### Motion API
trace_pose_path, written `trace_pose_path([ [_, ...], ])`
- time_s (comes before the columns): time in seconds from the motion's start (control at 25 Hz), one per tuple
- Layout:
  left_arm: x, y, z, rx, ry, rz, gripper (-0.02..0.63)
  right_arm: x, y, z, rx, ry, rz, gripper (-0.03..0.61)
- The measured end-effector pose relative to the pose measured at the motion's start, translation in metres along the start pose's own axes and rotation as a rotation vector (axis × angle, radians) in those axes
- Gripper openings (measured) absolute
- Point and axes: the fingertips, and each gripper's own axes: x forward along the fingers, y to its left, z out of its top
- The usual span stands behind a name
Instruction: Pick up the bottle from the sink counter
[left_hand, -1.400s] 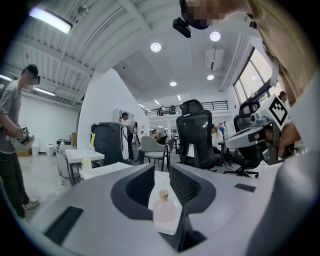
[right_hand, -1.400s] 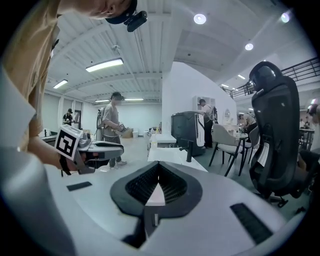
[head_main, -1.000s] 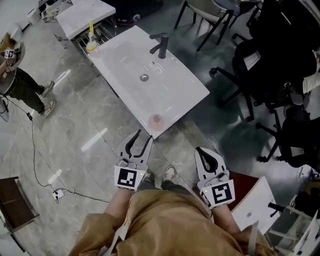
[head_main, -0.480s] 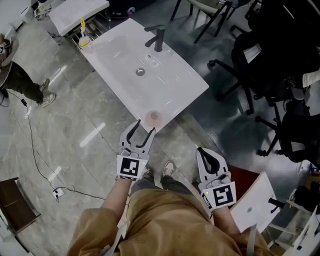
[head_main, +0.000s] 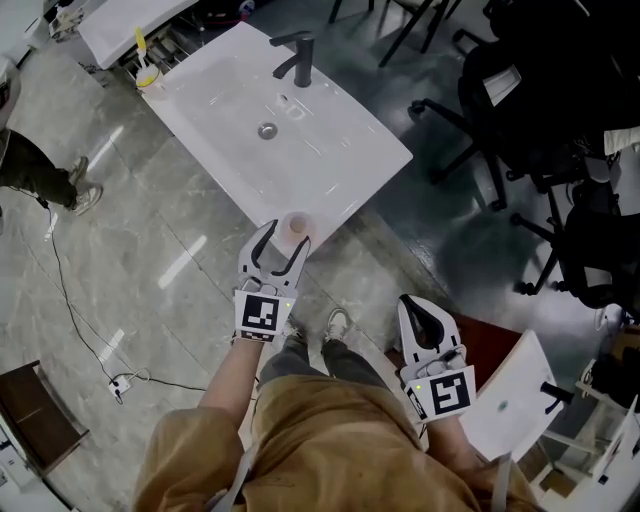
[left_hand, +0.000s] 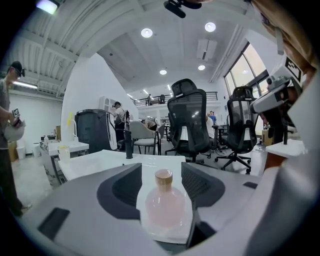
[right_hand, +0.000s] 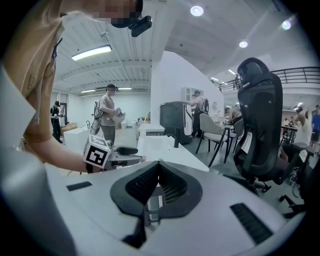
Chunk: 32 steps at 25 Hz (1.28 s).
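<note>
The bottle (head_main: 293, 224), small, round-bodied and pale pink with a tan cap, stands upright at the near corner of the white sink counter (head_main: 340, 150), close to its edge. The left gripper (head_main: 286, 243) is held level at that corner with its jaws spread wide, one on either side of the bottle. They have just been opening, and in the left gripper view the bottle stands between the two dark ribbed pads (left_hand: 200, 184), its base on the counter and neither pad visibly pressing on it. The right gripper (head_main: 412, 305) hangs well back from the counter, above the grey floor (head_main: 150, 250) by the person's right side. Its own view shows its jaws brought together tip to tip, gripping no object. Farther along the counter, the drain (head_main: 266, 130) sits in the middle of the basin and a dark faucet (head_main: 297, 57) rises at the far edge. Black office chairs (head_main: 540, 120) stand well apart from the counter's right edge.
</note>
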Motion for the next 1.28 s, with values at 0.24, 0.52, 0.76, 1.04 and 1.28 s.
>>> trace_pose_path([
  [0.24,0.017,-0.002,-0.011,-0.014,0.014,-0.009,0.251,-0.002,-0.006,-0.009,0.013,0.015,-0.022,0.003],
  [0.52,0.030,-0.005,-0.020,-0.005,0.010,-0.008,0.258,-0.003,-0.010,-0.016,0.027,0.031,-0.031,0.003],
  [0.76,0.038,-0.004,-0.023,0.000,0.004,-0.006,0.258,-0.006,-0.012,-0.022,0.032,0.039,-0.043,0.003],
  [1.04,0.047,-0.005,-0.027,-0.009,0.003,-0.003,0.256,-0.009,-0.015,-0.023,0.045,0.047,-0.046,0.003],
  [1.28,0.050,-0.004,-0.032,-0.017,0.002,0.007,0.256,-0.008,-0.016,-0.026,0.046,0.054,-0.046,0.003],
])
